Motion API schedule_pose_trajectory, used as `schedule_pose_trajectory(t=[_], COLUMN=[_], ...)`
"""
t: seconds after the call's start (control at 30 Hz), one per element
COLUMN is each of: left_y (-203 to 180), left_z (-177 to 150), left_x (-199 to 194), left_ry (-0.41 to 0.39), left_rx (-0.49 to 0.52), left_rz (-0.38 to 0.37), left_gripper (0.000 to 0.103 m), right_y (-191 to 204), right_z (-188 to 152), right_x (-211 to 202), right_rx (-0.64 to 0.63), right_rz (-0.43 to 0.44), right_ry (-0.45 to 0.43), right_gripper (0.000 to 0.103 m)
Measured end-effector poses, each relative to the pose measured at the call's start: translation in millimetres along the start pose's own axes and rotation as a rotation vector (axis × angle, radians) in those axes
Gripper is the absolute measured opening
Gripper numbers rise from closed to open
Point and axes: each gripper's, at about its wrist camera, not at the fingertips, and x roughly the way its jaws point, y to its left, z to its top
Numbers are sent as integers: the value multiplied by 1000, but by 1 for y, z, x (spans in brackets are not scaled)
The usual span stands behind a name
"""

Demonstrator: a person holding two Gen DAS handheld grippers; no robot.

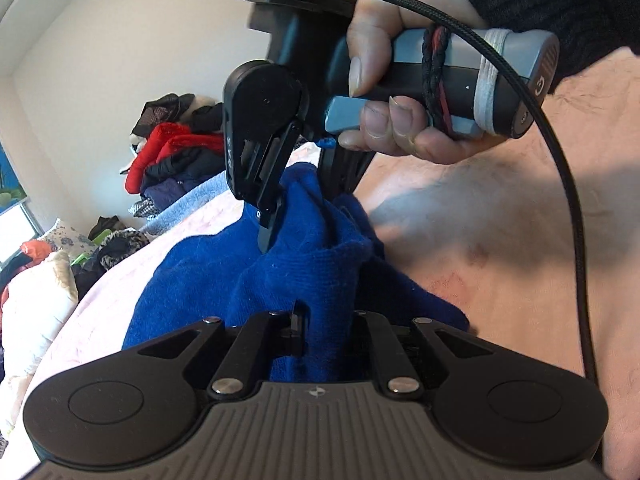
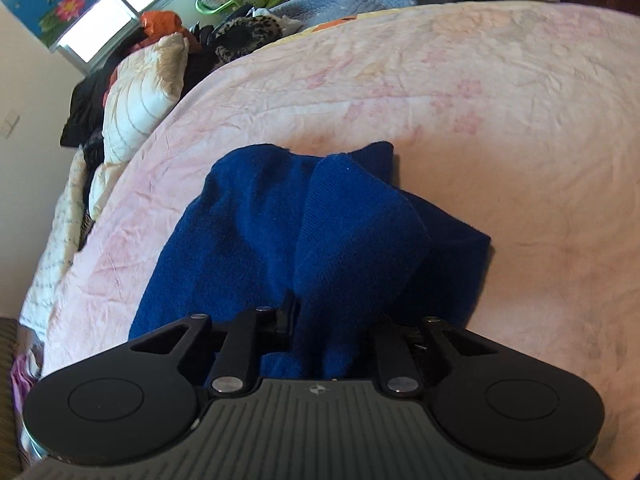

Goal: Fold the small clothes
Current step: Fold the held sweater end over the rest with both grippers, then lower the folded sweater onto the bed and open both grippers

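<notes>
A blue knit garment (image 1: 296,276) lies bunched on the pink bedspread (image 1: 500,248). My left gripper (image 1: 326,320) is shut on a fold of the garment, which covers its fingertips. In the left wrist view my right gripper (image 1: 298,210), held by a hand (image 1: 384,92), is shut on the garment's far edge and lifts it. In the right wrist view the blue garment (image 2: 304,236) rises in a ridge into my right gripper (image 2: 332,320), whose fingertips are buried in the cloth.
The pink bedspread (image 2: 460,92) stretches around the garment. A pile of clothes (image 1: 176,160) lies at the far side of the bed. A quilted pillow (image 2: 140,104) and more clothes (image 2: 240,36) lie near the window (image 2: 120,20). A black cable (image 1: 560,152) hangs from the right gripper's handle.
</notes>
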Motion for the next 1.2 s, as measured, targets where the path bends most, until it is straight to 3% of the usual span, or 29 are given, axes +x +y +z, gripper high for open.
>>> schedule_pose_trajectory(t=[0.1, 0.17, 0.27, 0.3, 0.33, 0.37, 0.43, 0.53, 0.57, 0.7, 0.77, 0.8, 0.83, 0.87, 0.9, 0.93, 1.03, 1.2], left_y=[2, 4, 3, 3, 1, 2, 7, 2, -2, -13, -7, -3, 0, 0, 4, 9, 39, 106], left_z=[-1, -3, -4, -5, -5, -4, -1, -1, 0, -3, -4, -6, -10, -17, -22, -31, -46, -46], left_x=[6, 4, 6, 3, 1, 3, 10, 14, 16, 22, 20, 14, 7, -2, -10, -23, -50, -44], left_ry=[4, -19, -22, -20, -21, -19, -15, 5, 15, 9, -3, -21, -39, -56, -69, -101, -116, -5], left_rx=[16, 2, -4, -6, -5, -4, 2, 43, 72, 151, 127, 115, 122, 143, 160, 167, 86, -269], left_rz=[-3, -11, -33, -38, -49, -64, -94, -116, -117, -77, -82, -82, -65, -31, -1, 28, 4, 20], left_gripper=[9, 9, 9, 9, 10, 10, 10, 10, 10, 9, 13, 21, 28, 51, 81, 95, 96, 95], right_y=[-26, -44, -63, -70, -72, -73, -68, -62, -65, -79, -76, -75, -74, -72, -68, -61, -37, 9], right_z=[1, 2, 3, 3, 2, 2, 1, 3, 5, -1, -8, -11, -13, -15, -17, -21, -39, -87], right_x=[-10, -20, -27, -26, -24, -20, -17, -27, -32, -22, -22, -27, -32, -42, -51, -63, -90, -86], right_rx=[160, 270, 360, 377, 380, 370, 330, 280, 277, 296, 303, 325, 341, 344, 332, 307, 215, 48], right_rz=[101, 147, 149, 146, 149, 160, 148, 123, 95, 32, 52, 63, 68, 74, 75, 73, 130, 110], right_ry=[-53, -125, -206, -213, -213, -199, -181, -224, -246, -202, -223, -242, -262, -293, -324, -360, -383, -282], right_gripper=[37, 55, 58, 56, 37, 12, 10, 8, 8, 8, 15, 17, 26, 36, 39, 41, 45, 47])
